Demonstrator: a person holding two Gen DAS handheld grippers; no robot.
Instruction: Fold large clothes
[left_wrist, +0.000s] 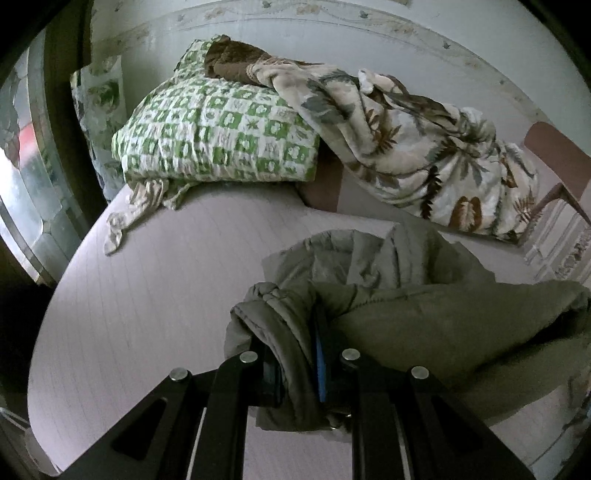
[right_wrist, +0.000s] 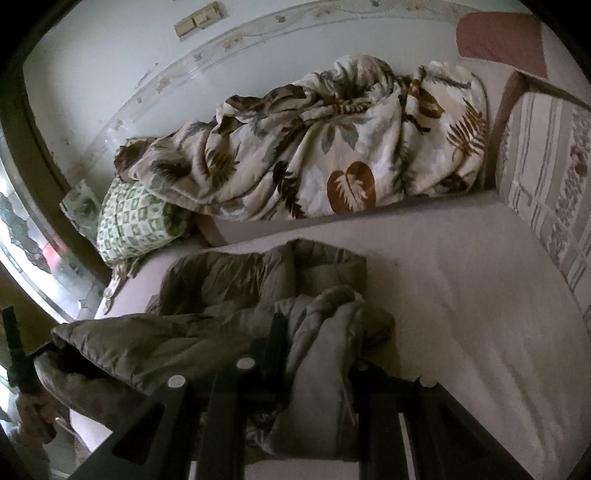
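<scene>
An olive-green padded jacket (left_wrist: 424, 314) hangs over a bed with a pale pink sheet (left_wrist: 147, 295). My left gripper (left_wrist: 295, 365) is shut on a bunched edge of the jacket, and the cloth wraps over its fingers. In the right wrist view my right gripper (right_wrist: 314, 354) is shut on another thick fold of the same jacket (right_wrist: 221, 332). The jacket stretches between both grippers, with its far part resting crumpled on the sheet (right_wrist: 461, 295). The left gripper's black body and the hand holding it show at the left edge (right_wrist: 22, 376).
A green-and-white checked pillow (left_wrist: 218, 140) and a leaf-patterned blanket (left_wrist: 424, 155) lie against the wall at the back of the bed. A striped cushion (right_wrist: 546, 192) stands at the right end. A window (left_wrist: 22, 177) is on the left.
</scene>
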